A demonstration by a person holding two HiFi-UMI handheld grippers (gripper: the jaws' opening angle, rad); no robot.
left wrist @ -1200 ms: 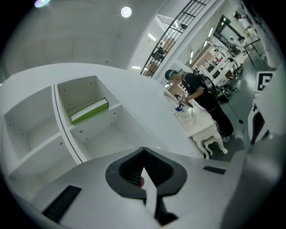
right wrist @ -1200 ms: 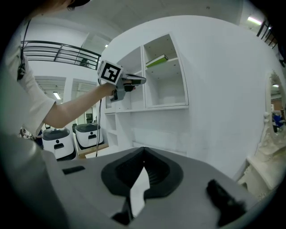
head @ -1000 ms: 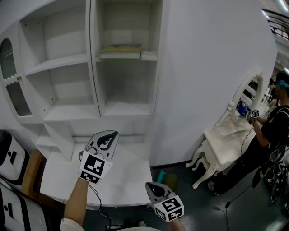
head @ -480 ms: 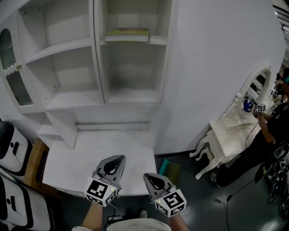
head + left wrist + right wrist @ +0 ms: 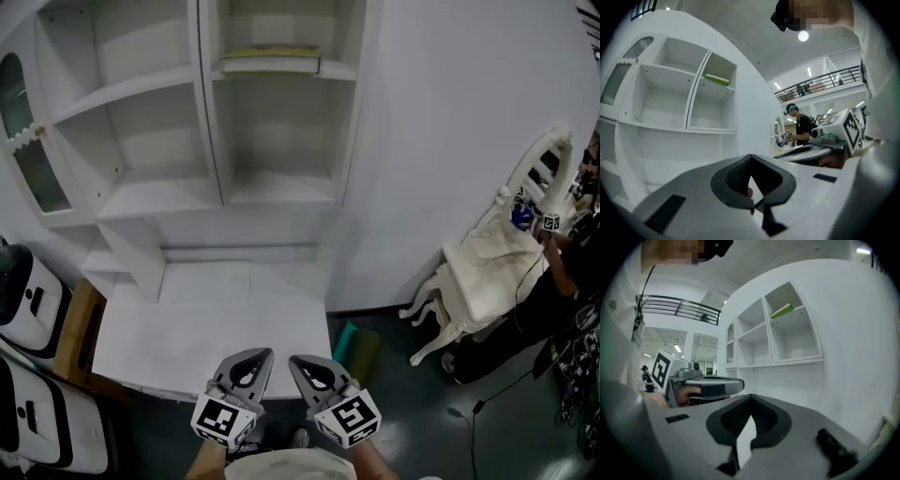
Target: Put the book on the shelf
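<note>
A thin green-covered book (image 5: 271,60) lies flat on the upper shelf of the white cabinet's (image 5: 202,169) right column; it also shows small in the left gripper view (image 5: 716,79) and the right gripper view (image 5: 781,311). Both grippers hang low at the bottom of the head view, side by side, far below the book. My left gripper (image 5: 248,360) has its jaws shut with nothing between them. My right gripper (image 5: 307,365) is also shut and empty. Each gripper shows in the other's view.
A white counter (image 5: 206,323) juts out under the shelves. Dark and white cases (image 5: 28,309) stand at the left. At the right, an ornate white chair (image 5: 487,272) and a person in black (image 5: 572,281) working there. A green object (image 5: 354,347) lies on the dark floor.
My left gripper has dropped from above the counter to the bottom edge beside the right one. The view has tilted so the shelves sit lower in frame.
</note>
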